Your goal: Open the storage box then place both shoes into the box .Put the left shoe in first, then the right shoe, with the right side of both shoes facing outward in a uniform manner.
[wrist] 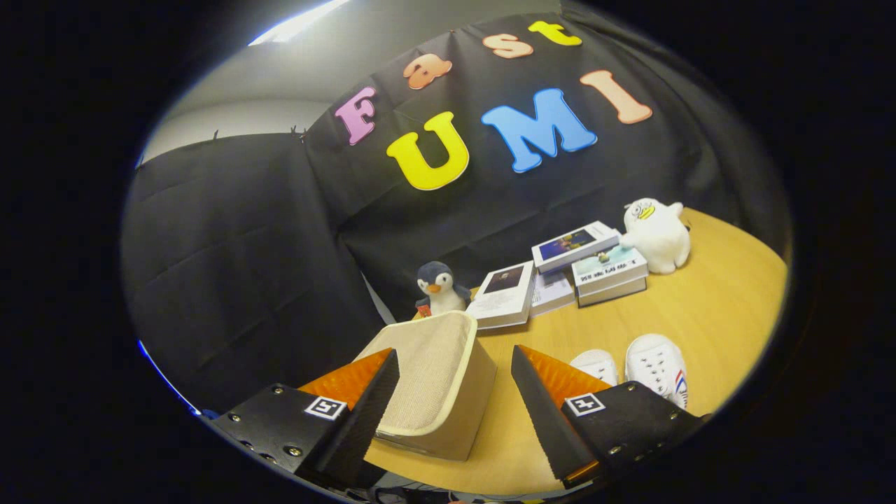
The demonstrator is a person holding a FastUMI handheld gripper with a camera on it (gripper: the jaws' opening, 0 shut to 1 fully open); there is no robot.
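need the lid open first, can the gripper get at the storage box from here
Probably yes: the gripper is open, with the beige fabric storage box between its fingers and nothing in front. The white shoes sit off to the side.

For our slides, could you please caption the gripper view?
Open gripper approaches the closed storage box; two white shoes wait on the table.

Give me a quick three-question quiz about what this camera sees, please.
1. True or false: the gripper is open, holding nothing.
2. What stands beside the shoes: A) storage box B) kettle C) bowl?
3. Fill in: behind the box sits a toy ____.

Key: 1 true; 2 A; 3 penguin. The box lies between and just ahead of the fingers; books lie on the table.
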